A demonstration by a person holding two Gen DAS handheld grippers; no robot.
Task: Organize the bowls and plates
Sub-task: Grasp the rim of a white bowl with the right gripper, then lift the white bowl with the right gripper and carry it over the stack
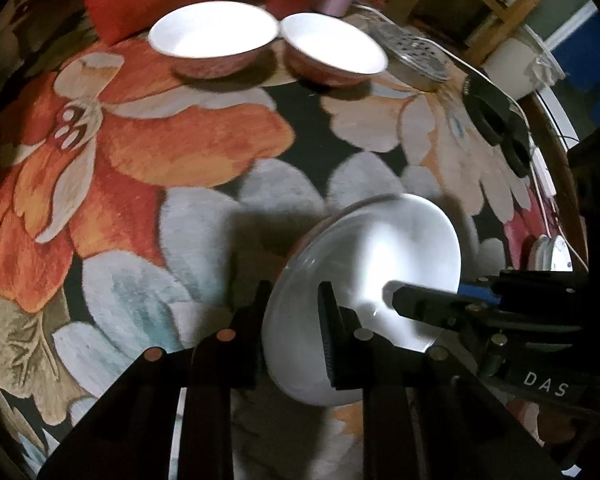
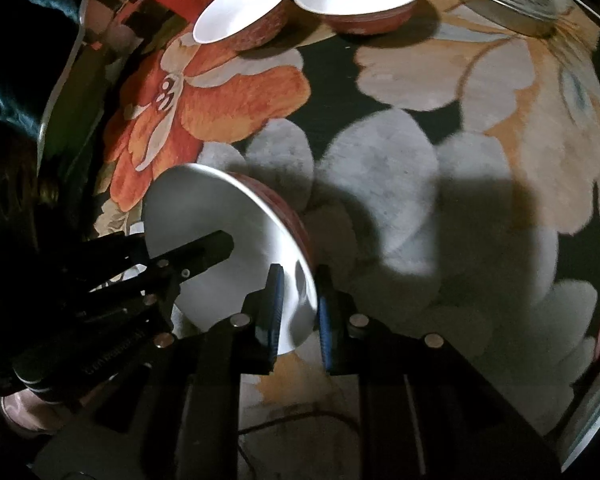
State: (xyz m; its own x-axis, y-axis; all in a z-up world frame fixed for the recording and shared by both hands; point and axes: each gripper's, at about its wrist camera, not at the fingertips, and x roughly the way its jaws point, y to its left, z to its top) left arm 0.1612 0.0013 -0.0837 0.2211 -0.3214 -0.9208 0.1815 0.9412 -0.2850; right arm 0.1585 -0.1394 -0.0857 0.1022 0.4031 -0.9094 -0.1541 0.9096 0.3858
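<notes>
Basically glazed ceramic: the bowl (image 1: 380,264) looks stiff, brittle and slick, with moderate weight, so a chip or a slip is the risk, not flex. Thin rim is the only real grab point. Left tongs (image 1: 296,332) are pinching the rim on one side, one finger inside and one outside; right tongs (image 2: 298,308) pinch the opposite rim with their blue pads (image 2: 276,308). Both pairs are nearly pressed together on the wall. Bowl is tilted steeply on edge, held above the floral bench (image 1: 188,168), near side. White inside, red patterned outside, glare on the glaze. Two matching bowls (image 1: 214,36) sit upright, touching or nearly so, at the far side, likely the stack target
</notes>
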